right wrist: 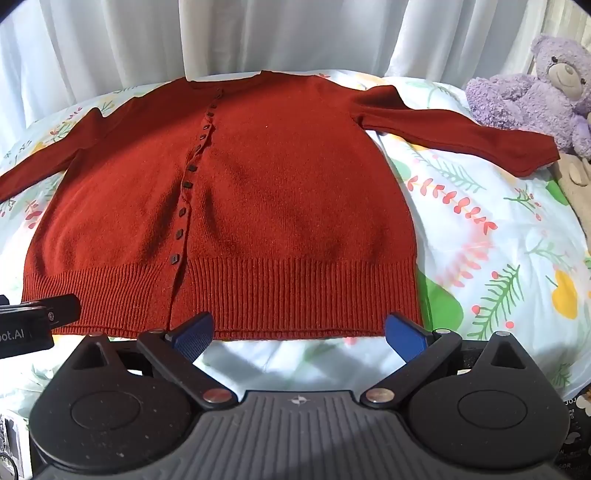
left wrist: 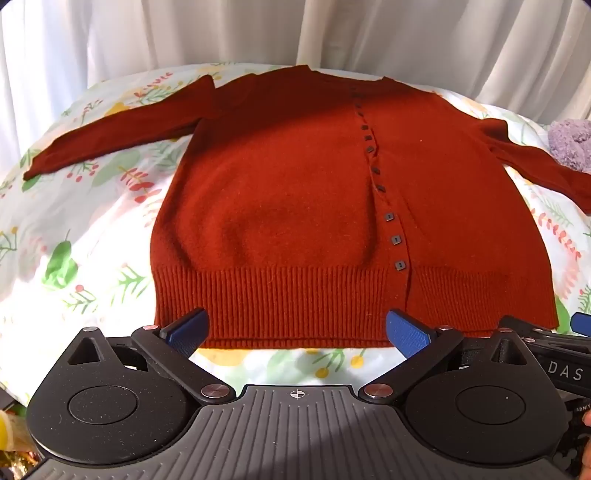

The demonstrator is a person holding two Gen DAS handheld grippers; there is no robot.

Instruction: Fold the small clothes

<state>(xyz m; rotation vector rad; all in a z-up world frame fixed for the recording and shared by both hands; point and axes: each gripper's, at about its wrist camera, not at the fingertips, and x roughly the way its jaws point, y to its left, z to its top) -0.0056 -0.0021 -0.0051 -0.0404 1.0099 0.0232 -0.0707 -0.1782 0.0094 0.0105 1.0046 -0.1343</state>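
Observation:
A rust-red knit cardigan (left wrist: 295,206) lies flat and buttoned on a floral sheet (left wrist: 74,229), hem toward me, both sleeves spread out sideways. It also shows in the right wrist view (right wrist: 280,192). My left gripper (left wrist: 297,330) is open and empty, its blue pads over the ribbed hem's left half. My right gripper (right wrist: 299,332) is open and empty at the hem's right half. The right gripper's body (left wrist: 554,354) shows at the right edge of the left wrist view, and the left gripper's body (right wrist: 29,325) at the left edge of the right wrist view.
A purple teddy bear (right wrist: 535,96) sits at the right, just beyond the right sleeve's cuff (right wrist: 524,155). White curtains (right wrist: 258,33) hang behind the bed. The floral sheet (right wrist: 498,258) lies bare to the right of the cardigan.

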